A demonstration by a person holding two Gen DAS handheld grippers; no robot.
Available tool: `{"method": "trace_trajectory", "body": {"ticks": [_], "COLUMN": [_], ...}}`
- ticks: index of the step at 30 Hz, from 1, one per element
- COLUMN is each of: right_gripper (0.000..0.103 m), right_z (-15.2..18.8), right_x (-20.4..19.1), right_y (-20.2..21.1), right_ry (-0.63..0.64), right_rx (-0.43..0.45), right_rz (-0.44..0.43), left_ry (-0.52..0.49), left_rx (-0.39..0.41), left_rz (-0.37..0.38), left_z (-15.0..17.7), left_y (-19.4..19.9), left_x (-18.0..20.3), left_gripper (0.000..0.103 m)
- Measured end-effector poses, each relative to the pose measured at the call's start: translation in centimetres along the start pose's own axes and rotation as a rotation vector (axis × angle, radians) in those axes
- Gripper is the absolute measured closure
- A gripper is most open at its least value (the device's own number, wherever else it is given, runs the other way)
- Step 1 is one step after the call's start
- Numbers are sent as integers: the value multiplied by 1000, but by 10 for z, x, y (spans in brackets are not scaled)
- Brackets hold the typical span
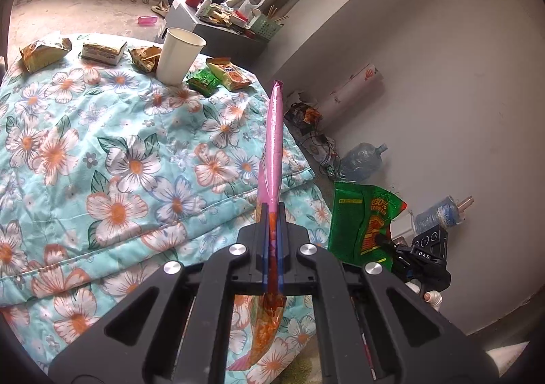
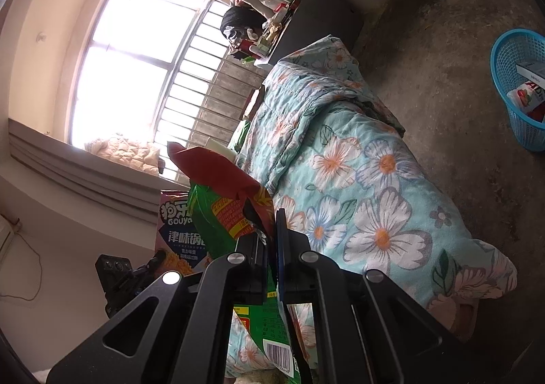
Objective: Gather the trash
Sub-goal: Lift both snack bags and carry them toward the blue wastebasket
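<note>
Left gripper (image 1: 272, 213) nearest the lens, angled downward over the bed, fingers clamped edge-on along a pink snack wrapper (image 1: 274, 142) that stands up between them. Its printed lower end hangs below the fingers.

Floral quilt (image 1: 112, 152) covers the bed. Along its far edge, left to right: crumpled gold wrapper (image 1: 44, 52), small carton (image 1: 102, 51), second gold wrapper (image 1: 144, 57), white paper cup (image 1: 178, 55) upright, green packet (image 1: 203, 80), yellow packet (image 1: 230, 72). These lie loose, well apart from either gripper.

Right of the pink wrapper, right gripper (image 1: 385, 242) shows low beside the bed, holding a green snack bag (image 1: 361, 220).

Right wrist view is rolled sideways: right gripper (image 2: 270, 241) also points downward, fingers together on the green snack bag (image 2: 221, 213), red inner flap folded over its top. Pink wrapper (image 2: 177, 227) shows just beyond it at left. Blue mesh basket (image 2: 517, 88) stands on the concrete floor at far right, cartons inside, well apart from the bed.
</note>
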State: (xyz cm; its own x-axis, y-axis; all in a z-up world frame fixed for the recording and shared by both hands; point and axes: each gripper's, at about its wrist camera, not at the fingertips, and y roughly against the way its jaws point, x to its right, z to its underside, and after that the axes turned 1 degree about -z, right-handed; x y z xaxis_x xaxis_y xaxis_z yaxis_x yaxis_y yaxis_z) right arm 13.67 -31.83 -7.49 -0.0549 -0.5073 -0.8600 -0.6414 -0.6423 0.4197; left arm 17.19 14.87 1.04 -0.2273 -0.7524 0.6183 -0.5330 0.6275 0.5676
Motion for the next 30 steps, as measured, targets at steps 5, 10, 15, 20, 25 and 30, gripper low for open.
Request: {"method": "trace_trajectory", "body": {"ticks": [5,10,15,20,25,30], "right_gripper": [98,98,98,98,98,98], "right_z": [-5,-10,-18,-26,-30,-44], "right_x": [9,26,54,96,153,206], "right_y": [12,34,62,98,145,181], "right_ry": [-23,-58,-120,-218,-357,-475], "right_rx": [29,74,147,251,406,546], "right_rz": [-24,-40,-44,-35,40,177], "left_ry": [-40,-100,-176,-248,-311,-358], "left_rx": [10,3,-24,-63,-111,-162], "left_rz": [19,53,98,159,220,266], "left_z": [-8,-19,-31,-39,-42,-44], "left_y": [-5,-25,-59,-104,-153,-205], "left_x": [22,53,94,141,185,220], "left_gripper": [102,102,102,102,102,102]}}
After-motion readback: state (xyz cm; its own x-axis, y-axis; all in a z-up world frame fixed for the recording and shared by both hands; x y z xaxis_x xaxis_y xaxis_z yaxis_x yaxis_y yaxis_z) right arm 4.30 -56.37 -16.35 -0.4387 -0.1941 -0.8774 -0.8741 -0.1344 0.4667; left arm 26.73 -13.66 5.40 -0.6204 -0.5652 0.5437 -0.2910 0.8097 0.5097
